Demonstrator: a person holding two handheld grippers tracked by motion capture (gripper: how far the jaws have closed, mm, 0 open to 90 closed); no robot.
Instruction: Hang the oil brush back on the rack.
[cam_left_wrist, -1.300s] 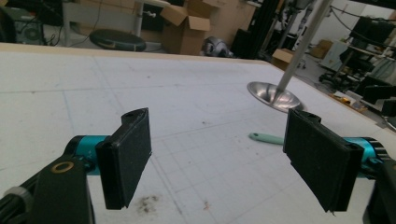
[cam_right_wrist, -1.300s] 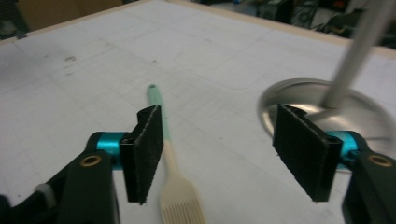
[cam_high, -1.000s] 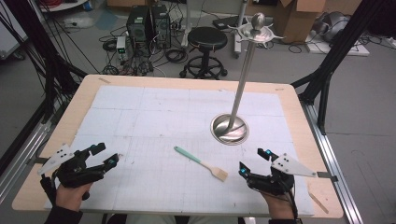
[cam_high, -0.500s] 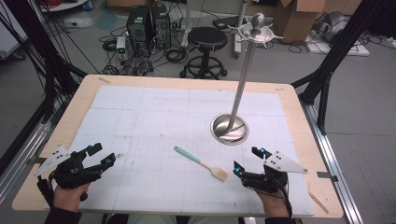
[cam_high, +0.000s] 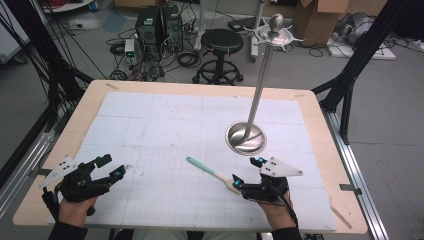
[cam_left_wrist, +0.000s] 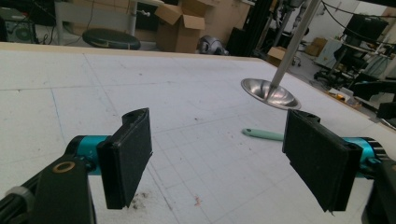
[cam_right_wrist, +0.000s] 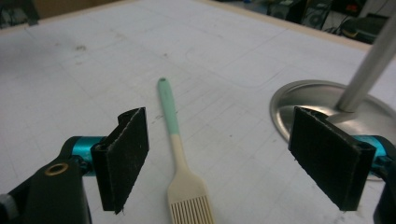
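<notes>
Now my right gripper (cam_high: 246, 175) sits just behind the bristle end of the brush (cam_high: 212, 173), low over the white table mat (cam_high: 165, 130). Long axis of the brush: it lies flat, mint-green handle pointing up-left across the mat, cream bristle head toward me and toward my right hand. In the right gripper view the brush (cam_right_wrist: 180, 158) runs almost straight ahead between the jaws, head nearest, a little left of centre. Right jaws: spread wide, holding nothing, touching nothing that I can see. The metal stand (cam_high: 246, 138) has its round base just beyond the right gripper, apart from the brush. My left gripper (cam_high: 111, 167) is well apart at the near left of the table, jaws also wide open and empty. Judgement: right hand is clearly the nearer one; a short advance along the handle axis should bring the neck of the brush between the pads.
</notes>
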